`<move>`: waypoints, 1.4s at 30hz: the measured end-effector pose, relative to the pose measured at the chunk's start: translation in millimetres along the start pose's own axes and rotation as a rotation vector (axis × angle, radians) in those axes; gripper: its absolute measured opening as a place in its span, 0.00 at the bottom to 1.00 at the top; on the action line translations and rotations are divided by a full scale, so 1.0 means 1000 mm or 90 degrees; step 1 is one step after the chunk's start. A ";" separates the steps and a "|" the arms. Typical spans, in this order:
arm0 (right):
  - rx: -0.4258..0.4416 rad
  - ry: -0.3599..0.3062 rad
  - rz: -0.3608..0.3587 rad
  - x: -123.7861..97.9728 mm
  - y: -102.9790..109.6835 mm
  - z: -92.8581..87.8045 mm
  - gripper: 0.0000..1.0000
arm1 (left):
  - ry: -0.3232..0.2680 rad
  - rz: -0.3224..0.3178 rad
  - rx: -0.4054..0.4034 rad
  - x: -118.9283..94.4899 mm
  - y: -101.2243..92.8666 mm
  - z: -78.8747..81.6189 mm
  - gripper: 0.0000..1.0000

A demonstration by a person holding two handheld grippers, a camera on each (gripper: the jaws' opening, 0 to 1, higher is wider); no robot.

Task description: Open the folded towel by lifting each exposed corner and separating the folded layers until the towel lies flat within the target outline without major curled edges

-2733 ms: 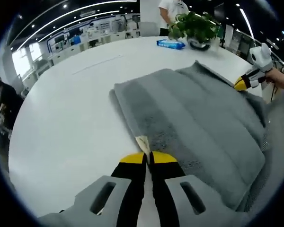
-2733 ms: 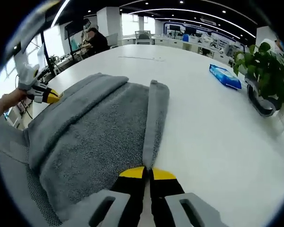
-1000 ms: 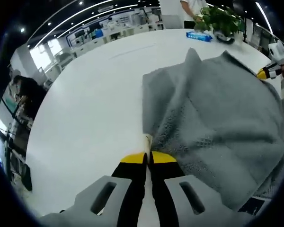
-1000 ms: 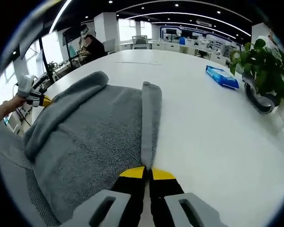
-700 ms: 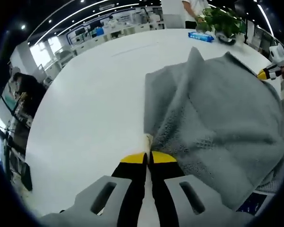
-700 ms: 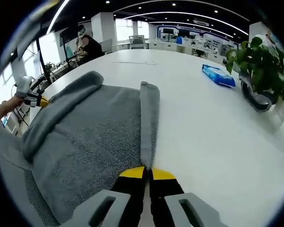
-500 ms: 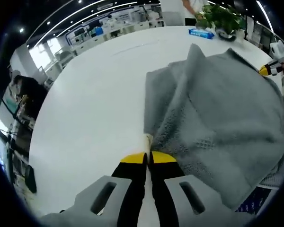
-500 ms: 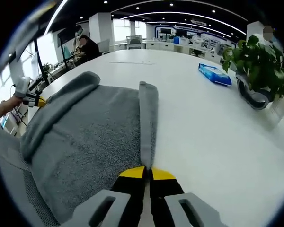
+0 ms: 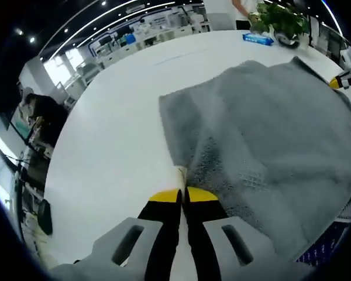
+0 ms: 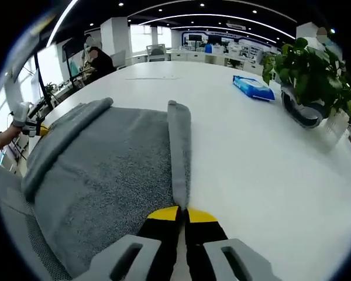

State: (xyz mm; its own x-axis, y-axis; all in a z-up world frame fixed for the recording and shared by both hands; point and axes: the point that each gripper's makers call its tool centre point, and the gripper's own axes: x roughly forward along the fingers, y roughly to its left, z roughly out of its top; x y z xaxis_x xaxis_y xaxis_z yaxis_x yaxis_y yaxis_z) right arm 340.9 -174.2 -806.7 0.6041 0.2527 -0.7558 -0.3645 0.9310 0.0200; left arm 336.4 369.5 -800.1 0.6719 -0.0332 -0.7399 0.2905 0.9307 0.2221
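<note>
White round table (image 10: pixel 263 175), open office behind. Left gripper (image 9: pixel 183 195): jaws pressed together, pinching a corner of the grey towel (image 9: pixel 269 123). Right gripper (image 10: pixel 183 213): likewise pinched on the towel's edge. Beyond the fingers, cloth mostly spread; rolled edges remain to flatten. Farther off: blue packet (image 10: pixel 253 86), potted plant (image 10: pixel 304 70).

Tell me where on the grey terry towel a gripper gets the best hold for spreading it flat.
At its corners, from the near edge. The grey terry towel is limp, so only a pinched hem corner carries it. The left gripper and right gripper each clamp one corner now, jaws closed, with the cloth stretching away across the white table.
</note>
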 end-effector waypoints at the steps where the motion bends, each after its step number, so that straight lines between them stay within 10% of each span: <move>1: 0.004 -0.001 -0.002 0.000 -0.002 0.000 0.00 | 0.000 0.000 0.001 0.000 0.000 0.000 0.02; 42: 0.055 -0.002 -0.062 -0.007 -0.053 -0.006 0.00 | 0.040 0.047 0.025 0.002 0.059 -0.015 0.02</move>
State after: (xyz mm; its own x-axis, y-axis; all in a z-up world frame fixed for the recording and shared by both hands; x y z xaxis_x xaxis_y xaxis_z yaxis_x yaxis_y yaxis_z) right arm 351.6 -227.1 -806.2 0.6362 0.1600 -0.7548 -0.2411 0.9705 0.0025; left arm 344.5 429.8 -798.6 0.6487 0.0589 -0.7588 0.2695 0.9146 0.3014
